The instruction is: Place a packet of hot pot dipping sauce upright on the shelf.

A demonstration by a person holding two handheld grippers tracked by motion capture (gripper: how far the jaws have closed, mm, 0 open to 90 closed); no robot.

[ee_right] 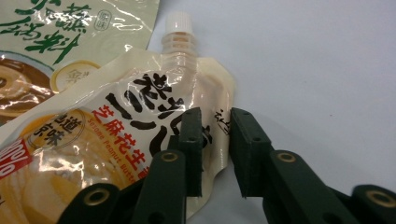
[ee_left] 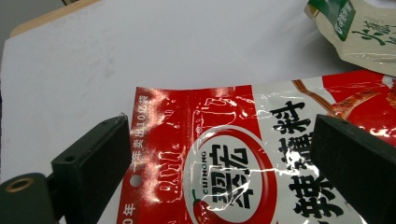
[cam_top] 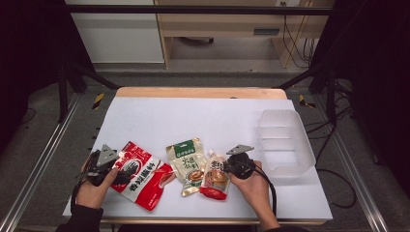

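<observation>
Three food pouches lie in a row near the table's front. The red pouch (cam_top: 140, 180) (ee_left: 224, 177) is at the left, and my left gripper (cam_top: 120, 172) (ee_left: 222, 126) stands open with its jaws wide apart on either side of the pouch's top end, not touching it. A beige pouch with a green top (cam_top: 188, 164) (ee_right: 56, 37) lies in the middle. To its right lies a small spout pouch (cam_top: 216, 178) (ee_right: 116, 140) with a white cap (ee_right: 179, 22). My right gripper (cam_top: 227, 169) (ee_right: 215, 116) is shut on this pouch's buckled right edge.
A clear plastic container (cam_top: 285, 140) stands at the right side of the white mat (cam_top: 203, 116). The person's hands come in over the front edge. Black frame posts flank the table.
</observation>
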